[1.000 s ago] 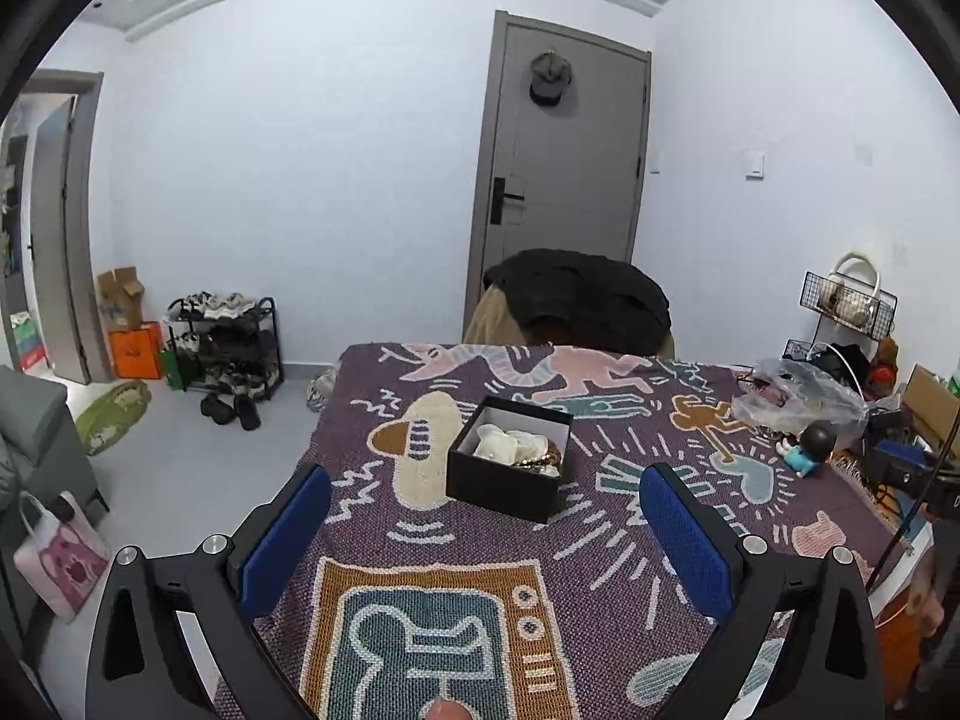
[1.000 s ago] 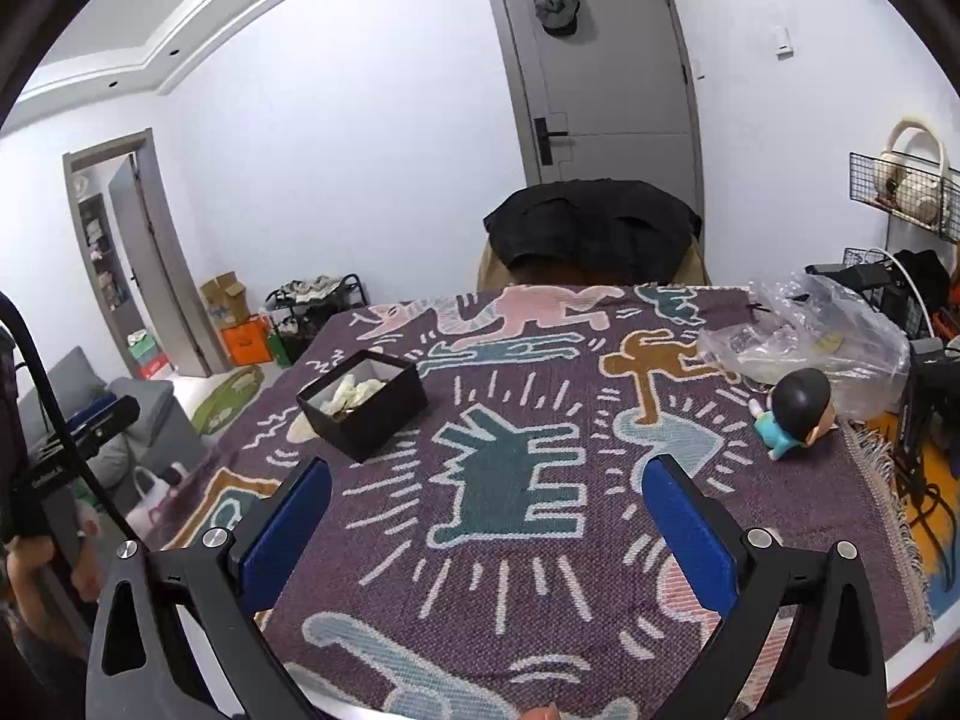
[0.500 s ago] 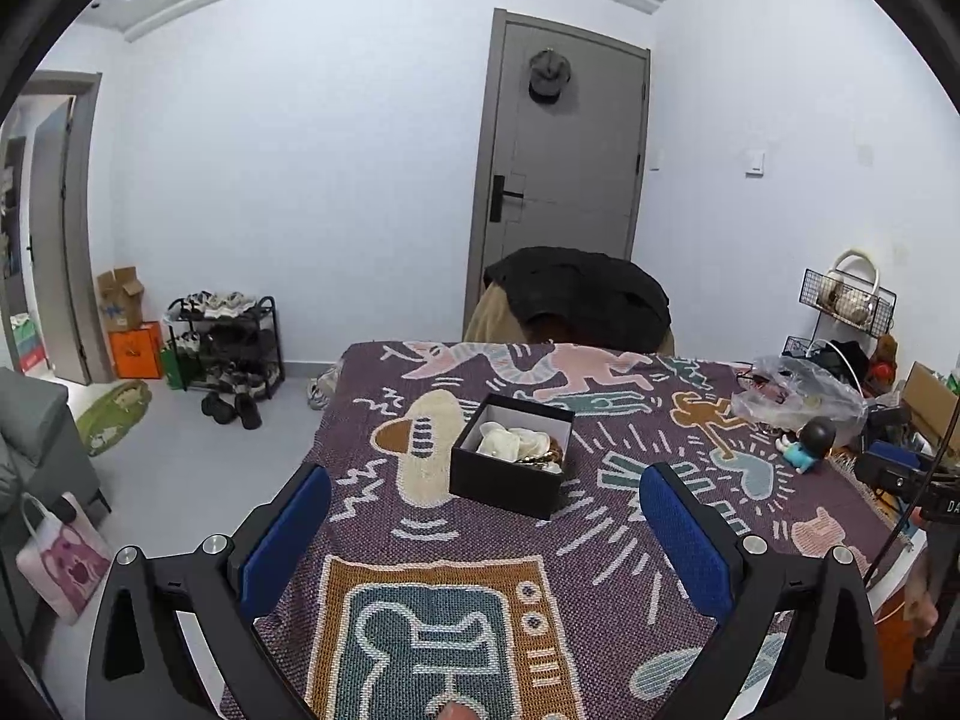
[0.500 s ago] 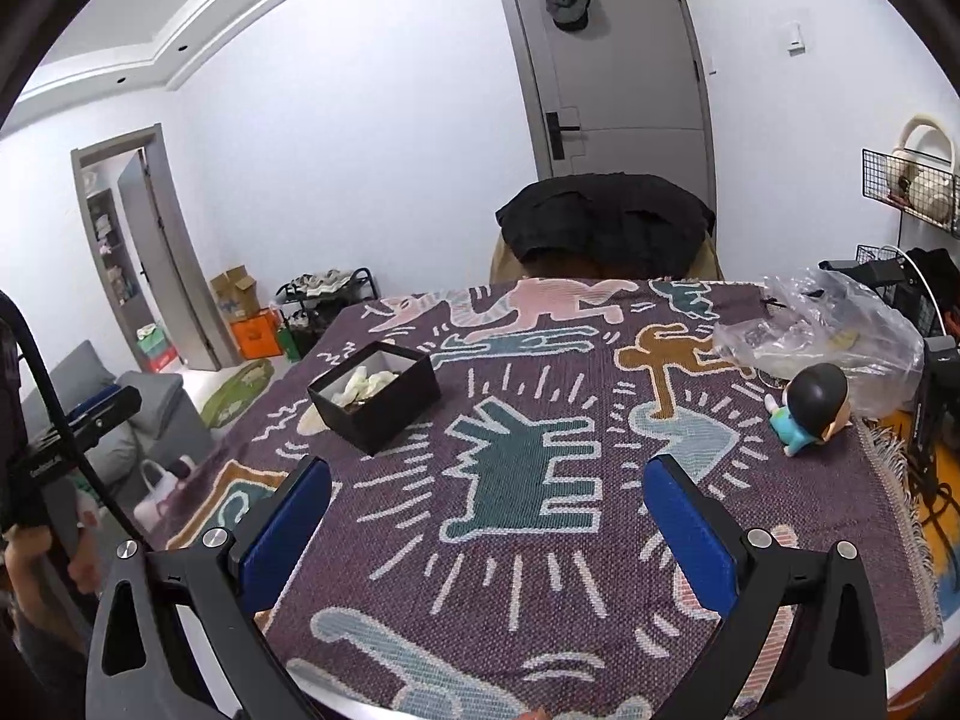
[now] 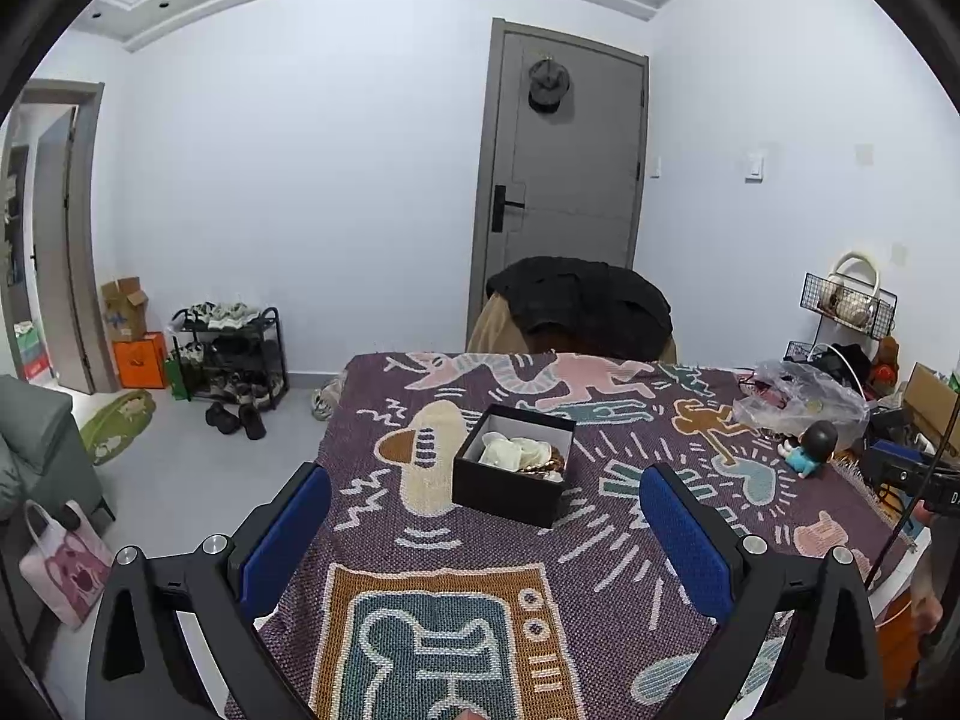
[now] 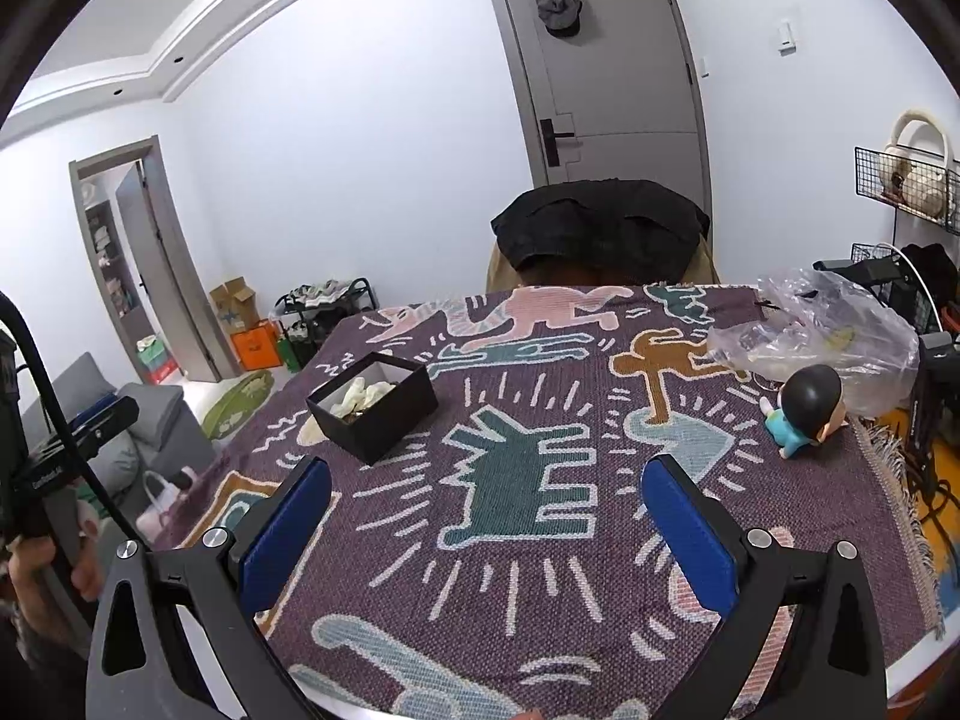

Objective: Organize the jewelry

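Both grippers hang wide open and empty over the patterned blanket (image 5: 420, 546), the left gripper (image 5: 483, 534) low in its frame with the black box (image 5: 510, 489) of jewelry at centre, the right gripper (image 6: 486, 531) seeing the box at centre left, well apart from a figurine (image 6: 804, 408).

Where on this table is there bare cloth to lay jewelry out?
Bare cloth runs between the black box and the figurine, and nearer, ahead of both open grippers. The far right corner is crowded by the plastic bag.

box contents (image 5: 523, 455) partly hidden, indistinct
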`<act>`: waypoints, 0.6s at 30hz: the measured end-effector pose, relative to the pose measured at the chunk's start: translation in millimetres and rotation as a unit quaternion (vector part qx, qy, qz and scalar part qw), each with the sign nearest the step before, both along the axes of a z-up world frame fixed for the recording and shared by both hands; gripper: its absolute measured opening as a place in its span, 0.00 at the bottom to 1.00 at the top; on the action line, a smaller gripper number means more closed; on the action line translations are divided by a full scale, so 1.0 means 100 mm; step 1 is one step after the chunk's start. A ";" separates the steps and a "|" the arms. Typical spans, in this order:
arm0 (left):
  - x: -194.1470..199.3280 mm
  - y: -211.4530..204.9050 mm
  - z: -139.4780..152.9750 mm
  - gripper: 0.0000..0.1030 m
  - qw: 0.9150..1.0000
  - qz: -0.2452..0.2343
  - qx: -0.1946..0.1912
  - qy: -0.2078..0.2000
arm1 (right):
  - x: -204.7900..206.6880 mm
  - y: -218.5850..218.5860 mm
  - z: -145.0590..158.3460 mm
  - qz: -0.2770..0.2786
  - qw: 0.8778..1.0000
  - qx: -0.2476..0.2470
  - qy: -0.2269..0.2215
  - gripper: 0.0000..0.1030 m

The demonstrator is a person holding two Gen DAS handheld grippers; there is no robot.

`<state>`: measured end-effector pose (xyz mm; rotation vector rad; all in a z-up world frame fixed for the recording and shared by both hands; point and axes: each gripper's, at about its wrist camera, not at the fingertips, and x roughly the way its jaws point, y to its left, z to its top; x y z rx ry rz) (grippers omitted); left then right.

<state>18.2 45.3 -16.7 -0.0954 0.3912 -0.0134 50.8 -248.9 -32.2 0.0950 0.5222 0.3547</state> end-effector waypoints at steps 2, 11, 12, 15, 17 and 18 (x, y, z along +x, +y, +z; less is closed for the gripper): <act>0.00 0.00 0.00 1.00 1.000 0.001 0.001 0.000 | 0.01 -0.01 0.00 -0.001 1.000 0.001 0.001 1.00; 0.01 0.02 -0.02 1.00 1.000 0.002 -0.003 -0.001 | 0.01 -0.02 0.00 0.001 1.000 0.001 0.000 1.00; 0.01 0.03 -0.02 1.00 1.000 0.003 -0.003 -0.003 | 0.02 -0.02 0.00 0.002 1.000 0.004 0.002 1.00; 0.01 0.04 -0.03 1.00 1.000 0.004 -0.006 -0.004 | 0.02 -0.02 0.02 0.006 1.000 0.008 0.002 1.00; 0.01 0.03 -0.04 1.00 1.000 0.002 -0.005 -0.003 | 0.01 -0.01 0.03 0.007 1.000 0.006 0.002 1.00; 0.01 0.03 -0.04 1.00 1.000 0.002 -0.004 -0.002 | 0.01 0.00 0.03 0.007 1.000 0.006 0.001 1.00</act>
